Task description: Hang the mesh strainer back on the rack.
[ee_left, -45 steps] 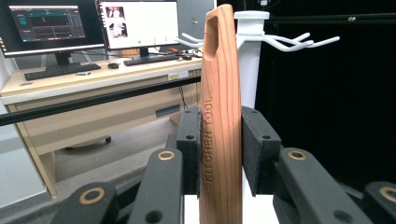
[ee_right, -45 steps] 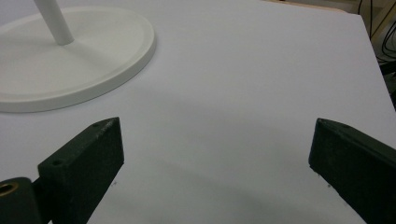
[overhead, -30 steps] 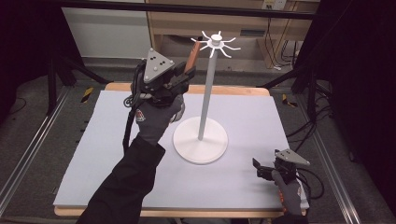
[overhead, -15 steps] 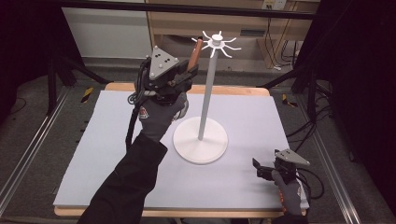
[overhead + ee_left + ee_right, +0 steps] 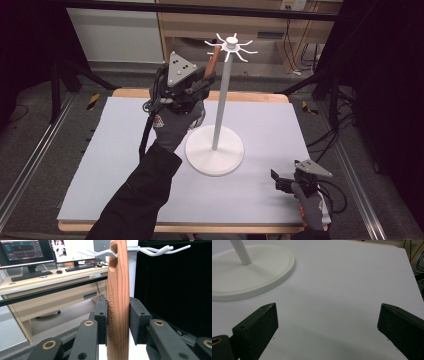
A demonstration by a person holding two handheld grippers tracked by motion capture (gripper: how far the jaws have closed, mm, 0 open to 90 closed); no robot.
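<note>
Left gripper [image 5: 117, 322] clamped on upright wooden utensil [image 5: 118, 297], its hole at white hook stand [image 5: 216, 150]; right gripper [image 5: 328, 327] spread wide, empty, low over mat [image 5: 110, 165].

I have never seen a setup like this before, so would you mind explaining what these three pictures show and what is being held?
A person holds a hand-operated two-jaw gripper in each gloved hand. One picture looks down from above the table; the other two come from cameras riding on each gripper, looking along its black jaws. On the table stands a white hook stand. The left gripper is raised and clamps a wooden utensil handle marked KITCHEN TOOL, its hole up at one of the stand's hooks. The right gripper rests low near the table's front corner, jaws open and empty.
</note>
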